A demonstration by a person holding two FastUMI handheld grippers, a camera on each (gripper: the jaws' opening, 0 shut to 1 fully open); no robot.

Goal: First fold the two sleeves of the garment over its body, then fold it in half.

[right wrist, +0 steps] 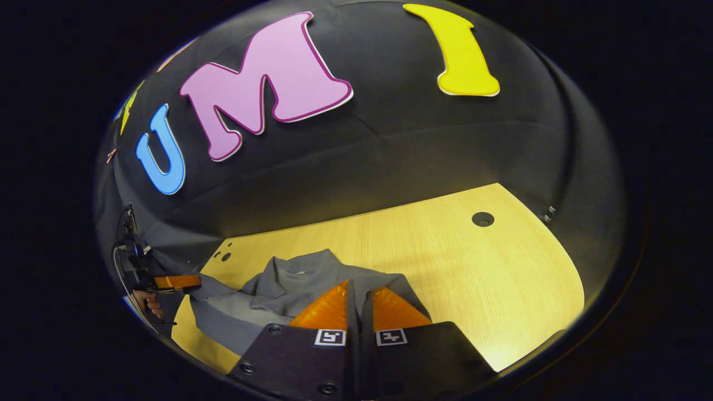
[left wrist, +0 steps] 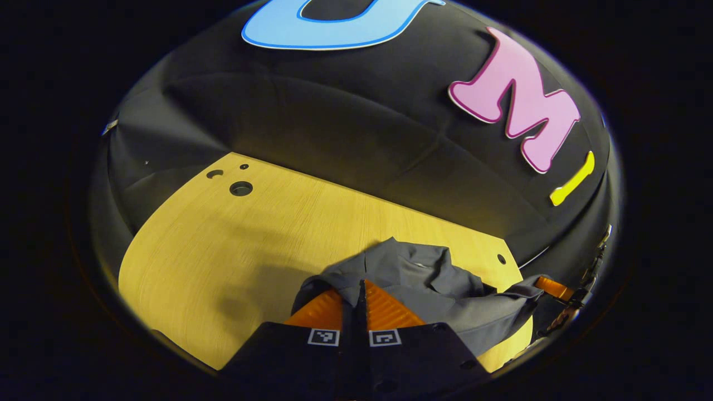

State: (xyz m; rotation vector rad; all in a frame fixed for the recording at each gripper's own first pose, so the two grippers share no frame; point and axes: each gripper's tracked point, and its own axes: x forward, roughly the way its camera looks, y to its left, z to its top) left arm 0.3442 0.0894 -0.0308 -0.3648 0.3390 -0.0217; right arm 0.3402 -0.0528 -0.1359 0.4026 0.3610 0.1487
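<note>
Nearest the lens in the left gripper view, the left gripper [left wrist: 361,295] has its two ribbed fingers drawn together with a thin fold of the grey collared fabric garment [left wrist: 423,284] passing between them, so it reads as clamped on the cloth. Likewise in the right gripper view, the right gripper [right wrist: 356,301] shows its fingers nearly closed at the garment's edge, with cloth at the tips; the pinch point itself is hidden, so a firm hold is probable rather than certain. The garment lies bunched on the pale wooden tabletop [left wrist: 234,250], collar toward the booth wall, with one end stretched toward the opposite gripper at the table's edge. A person's hand [right wrist: 149,303] shows at the far left of the right gripper view, holding the other tool. Judged from the crumpled lie of the cloth, no sleeve is yet folded over the body; the step in hand appears to be lifting and spreading the garment. The next move calls for drawing both held points apart and laying the body flat, so each sleeve can be isolated and folded inward.
</note>
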